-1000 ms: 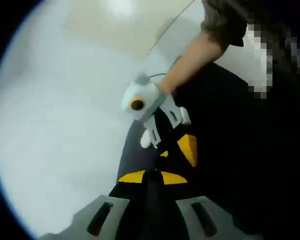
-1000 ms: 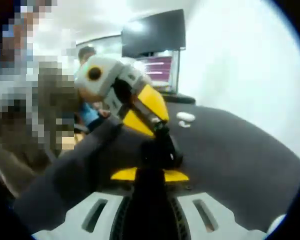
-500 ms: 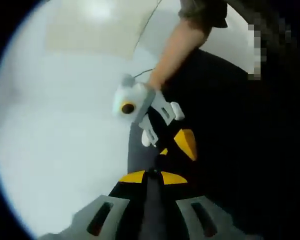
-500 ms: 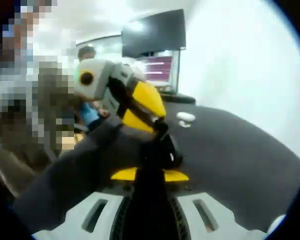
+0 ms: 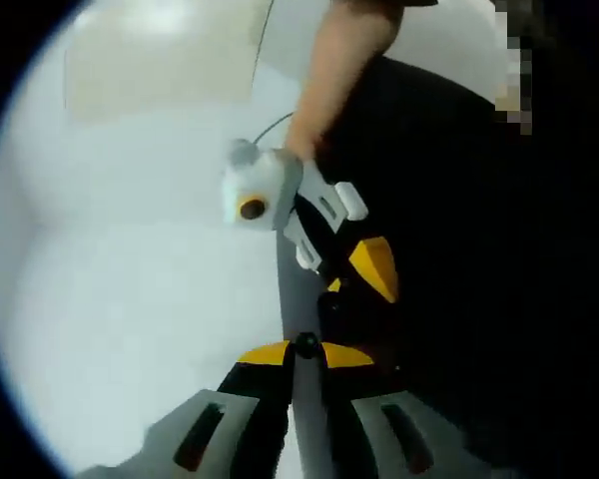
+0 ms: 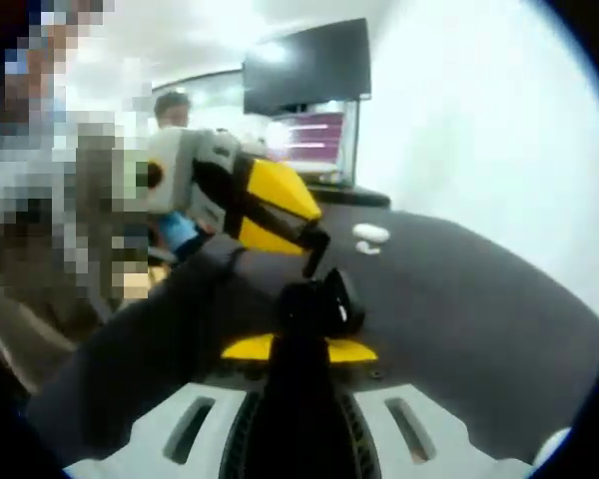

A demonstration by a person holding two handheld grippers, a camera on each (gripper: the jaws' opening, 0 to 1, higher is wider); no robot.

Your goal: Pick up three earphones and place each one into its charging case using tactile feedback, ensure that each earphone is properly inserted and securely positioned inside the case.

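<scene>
Your left tongs (image 6: 314,261) lifted off the black glossy case (image 6: 324,304) | right tongs (image 6: 298,334) pinched shut on it | white oval earphone case (image 6: 370,233) on matte dark bench (image 6: 479,299) | left tongs' gap: cannot tell.

1. Right gripper (image 6: 301,321) grips a dark case (image 6: 331,302); its inside is hidden and too dark to read.
2. Left gripper (image 6: 312,261) tips cover whatever they pinch; can't tell if shut.
3. White items (image 6: 369,235) on the far table are too small to identify.
4. Left gripper view: motion-blurred, dark table (image 5: 459,249) shows no detail.
</scene>
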